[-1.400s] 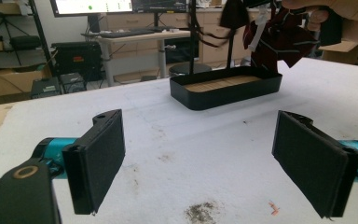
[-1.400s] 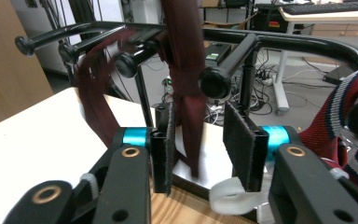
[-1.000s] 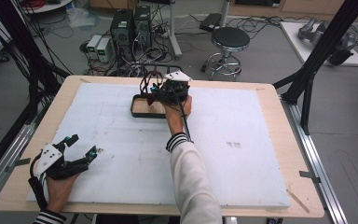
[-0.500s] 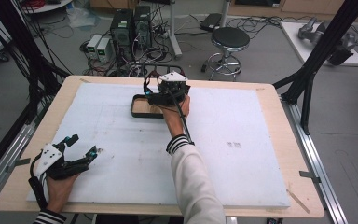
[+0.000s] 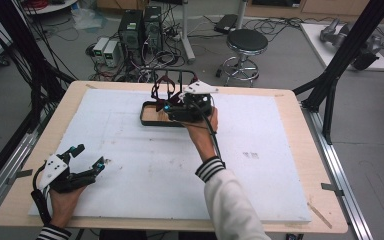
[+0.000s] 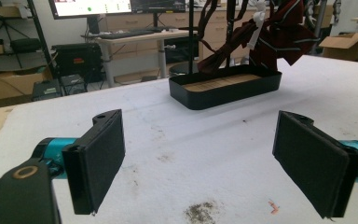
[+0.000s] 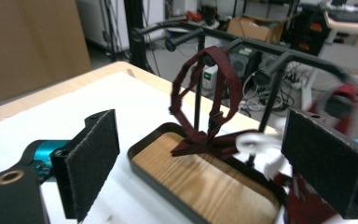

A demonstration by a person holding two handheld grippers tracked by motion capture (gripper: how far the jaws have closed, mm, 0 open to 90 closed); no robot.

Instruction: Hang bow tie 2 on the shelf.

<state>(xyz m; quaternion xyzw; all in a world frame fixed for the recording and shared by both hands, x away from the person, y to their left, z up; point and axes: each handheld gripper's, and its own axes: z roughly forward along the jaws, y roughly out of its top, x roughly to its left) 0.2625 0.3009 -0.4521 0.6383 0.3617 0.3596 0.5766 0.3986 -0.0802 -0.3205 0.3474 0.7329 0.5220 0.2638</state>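
The right gripper (image 5: 172,102) hangs at the near edge of the rack, its 2 jaws spread wide with nothing between the pads (image 7: 93,158); they have just been opening, and the dark red bow tie (image 7: 205,105) now hangs free ahead of them. From this gripper the bow tie lies straight ahead and slightly higher, its strap looped over a peg of the black rack (image 7: 242,44), so its long axis runs up and down, with the knot resting low against the wooden floor of the black tray (image 7: 158,184). Any coming move on it turns on that drop: the loop must clear the peg upward before it comes away. The right hand is by far the nearer. The left gripper (image 5: 82,162) rests well apart at the near left of the white table mat (image 5: 290,130), jaws likewise spread and empty, looking across the mat toward the tray (image 6: 223,91). The bow tie is narrow, maroon, with a small buckle midway; a white tag or clip (image 7: 258,149) blurs beside it, and a second red piece (image 7: 340,100) hangs farther right.
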